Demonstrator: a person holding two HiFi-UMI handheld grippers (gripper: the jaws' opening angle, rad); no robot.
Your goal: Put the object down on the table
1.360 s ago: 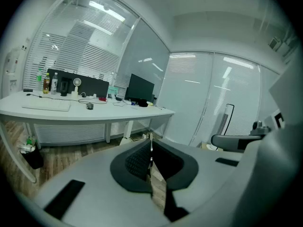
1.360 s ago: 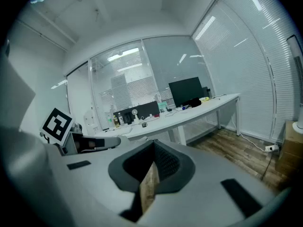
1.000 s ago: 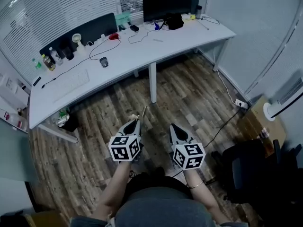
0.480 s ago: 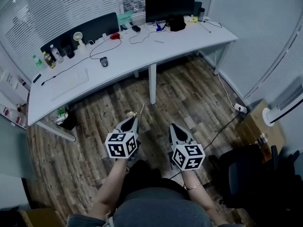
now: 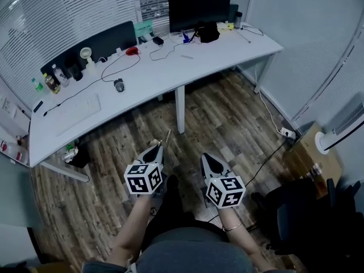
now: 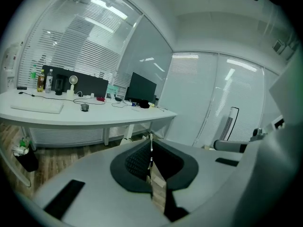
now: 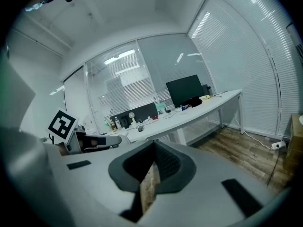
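My left gripper (image 5: 158, 146) hangs over the wooden floor in front of the person, shut on a thin pale stick (image 5: 167, 135) that pokes past its tips toward the desk. In the left gripper view the stick (image 6: 151, 143) stands upright in the seam between the closed jaws. Beside it on the right, my right gripper (image 5: 205, 157) is shut with nothing in it. The white curved table (image 5: 165, 67) stands further ahead, well apart from both grippers.
On the table are a black monitor (image 5: 196, 7), a keyboard (image 5: 77, 110), a mouse (image 5: 118, 85), cables and bottles (image 5: 51, 81). A black chair (image 5: 301, 209) stands at the right, with a cardboard box (image 5: 307, 152) and a white fan unit (image 5: 335, 132).
Both grippers and the person have shifted a little across the floor relative to the table. The stick stays clamped in the left jaws; the right jaws stay closed.
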